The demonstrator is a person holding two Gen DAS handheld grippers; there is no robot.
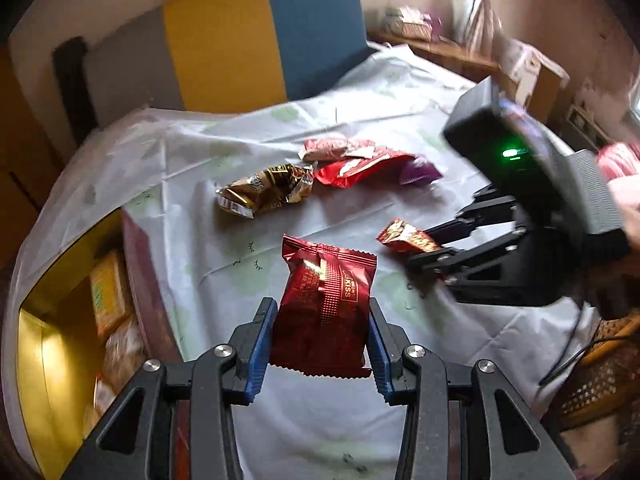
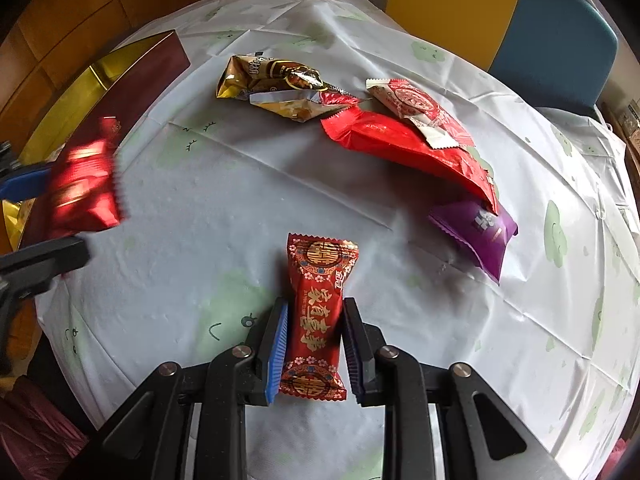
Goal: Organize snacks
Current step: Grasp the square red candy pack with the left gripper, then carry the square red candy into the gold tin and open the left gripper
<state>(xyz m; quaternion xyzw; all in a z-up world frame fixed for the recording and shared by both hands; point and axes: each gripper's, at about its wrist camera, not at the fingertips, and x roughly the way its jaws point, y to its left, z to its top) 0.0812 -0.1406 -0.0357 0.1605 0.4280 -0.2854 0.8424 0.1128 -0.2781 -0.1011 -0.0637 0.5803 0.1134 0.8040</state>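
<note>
My left gripper (image 1: 320,309) is shut on a dark red foil packet (image 1: 326,292) and holds it upright above the table. The right wrist view shows that packet (image 2: 86,184) blurred at the left, close to the box. My right gripper (image 2: 316,308) is shut on a slim red packet with gold characters (image 2: 318,280), just over the cloth. The left wrist view shows this gripper (image 1: 424,246) at the right with the slim packet (image 1: 408,236) sticking out of its fingers. Loose on the cloth lie a gold packet (image 2: 276,84), a large red bag (image 2: 404,140), a white-and-red packet (image 2: 420,108) and a purple packet (image 2: 476,232).
A maroon box with a gold lining (image 1: 44,360) sits at the table's left edge with several snacks inside; its wall (image 2: 136,80) shows from the right wrist. A white cloth with green clouds (image 2: 200,200) covers the round table. A yellow and blue chair back (image 1: 260,40) stands behind.
</note>
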